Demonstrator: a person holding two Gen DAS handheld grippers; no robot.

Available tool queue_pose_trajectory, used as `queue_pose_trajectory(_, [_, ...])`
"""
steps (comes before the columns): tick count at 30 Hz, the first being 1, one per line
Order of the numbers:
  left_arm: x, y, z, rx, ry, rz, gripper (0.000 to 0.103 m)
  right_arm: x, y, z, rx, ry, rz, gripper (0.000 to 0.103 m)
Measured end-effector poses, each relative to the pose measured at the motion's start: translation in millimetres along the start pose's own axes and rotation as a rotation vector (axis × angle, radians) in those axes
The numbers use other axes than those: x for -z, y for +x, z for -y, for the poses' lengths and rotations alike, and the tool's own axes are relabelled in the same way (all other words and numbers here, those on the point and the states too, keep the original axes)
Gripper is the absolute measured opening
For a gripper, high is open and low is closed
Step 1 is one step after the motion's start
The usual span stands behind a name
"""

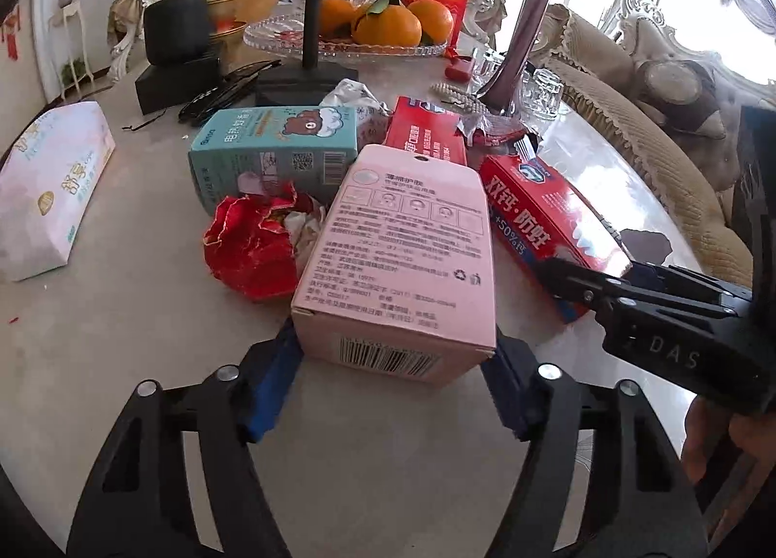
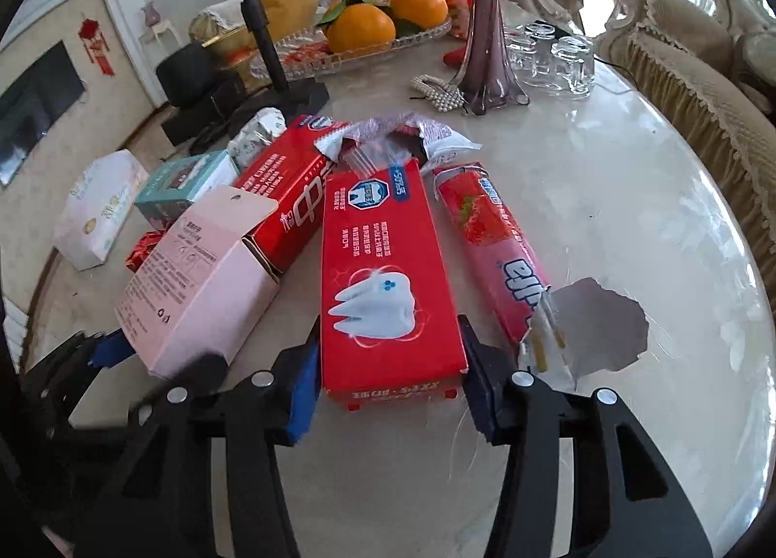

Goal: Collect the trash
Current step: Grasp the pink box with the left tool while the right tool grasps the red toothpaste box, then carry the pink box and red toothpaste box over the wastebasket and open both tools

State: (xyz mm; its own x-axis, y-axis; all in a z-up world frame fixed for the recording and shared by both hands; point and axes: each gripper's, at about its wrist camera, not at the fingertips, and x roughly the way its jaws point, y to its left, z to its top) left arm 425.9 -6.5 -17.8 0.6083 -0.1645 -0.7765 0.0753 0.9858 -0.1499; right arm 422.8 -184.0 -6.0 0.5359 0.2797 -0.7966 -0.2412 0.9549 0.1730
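We have our left gripper (image 1: 393, 354) clamped on the near end of the pink carton (image 1: 397, 247), and our right gripper (image 2: 390, 383) pinching the toothpaste box (image 2: 383, 276) just right of the carton. Both lie on the marble table (image 2: 630, 218). Nothing looks collected yet: beyond the carton wait a crumpled red wrapper (image 1: 252, 247), a teal box (image 1: 271, 150), another red box (image 2: 286, 199) and a strawberry wrapper (image 2: 494, 247).

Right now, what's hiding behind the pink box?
Behind the pink box you can see a teal box and the end of a red box. Crumpled red paper sits beside it. The pink box covers their near ends, so anything underneath stays hidden.
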Motion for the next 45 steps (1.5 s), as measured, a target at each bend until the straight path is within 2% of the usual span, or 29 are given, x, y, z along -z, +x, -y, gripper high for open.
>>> queue_pose_trajectory(3, [-1.5,0.6,-1.4,0.017,0.0,0.001,0.067,1.2,1.0,-3.3,0.016,-0.041,0.012,0.049])
queue_pose_trajectory(7, [-4.9,2.4,-6.8,0.058,-0.032,0.01,0.067,3.8,7.0,-16.6,0.084,-0.143,0.034,0.049])
queue_pose_trajectory(10, [-6.0,2.7,-9.9,0.082,-0.053,0.016,0.067,3.5,8.1,-18.7,0.099,-0.147,0.033,0.047])
queue_pose_trajectory(13, [-5.2,2.0,-6.3,0.062,-0.033,0.012,0.066,5.5,6.7,-19.3,0.102,-0.147,0.031,0.047])
queue_pose_trajectory(16, [-1.5,1.3,5.7,-0.012,0.037,-0.003,0.066,9.0,3.5,-19.3,0.092,-0.145,0.024,0.046])
queue_pose_trajectory(20, [10.5,-14.5,5.1,-0.009,0.037,-0.006,0.065,16.2,-3.7,-19.1,0.069,-0.127,0.003,0.046])
queue_pose_trajectory(23, [22.8,-26.8,1.9,-0.004,0.032,-0.005,0.065,28.7,-15.3,-20.5,0.02,-0.099,-0.013,0.046])
queue_pose_trajectory(26, [42.9,-47.3,0.0,0.007,0.024,0.005,0.065,46.8,-34.7,-23.0,-0.003,-0.086,-0.003,0.046])
queue_pose_trajectory(32, [104.8,-126.2,-2.0,0.074,0.029,0.08,0.064,102.7,-101.5,-27.7,-0.027,-0.06,0.082,0.046])
queue_pose_trajectory(37, [162.9,-198.1,-3.3,0.119,0.038,0.144,0.064,167.7,-154.8,-42.7,-0.078,-0.063,0.125,0.046])
queue_pose_trajectory(41, [217.6,-265.4,-0.8,0.143,0.083,0.193,0.064,215.3,-195.7,-52.6,-0.131,-0.048,0.156,0.046])
queue_pose_trajectory(44, [259.6,-302.3,0.6,0.145,0.138,0.19,0.064,262.6,-233.3,-62.3,-0.17,-0.057,0.159,0.046])
queue_pose_trajectory(45, [279.7,-313.9,-0.1,0.153,0.153,0.163,0.064,273.3,-242.2,-64.3,-0.18,-0.061,0.153,0.046])
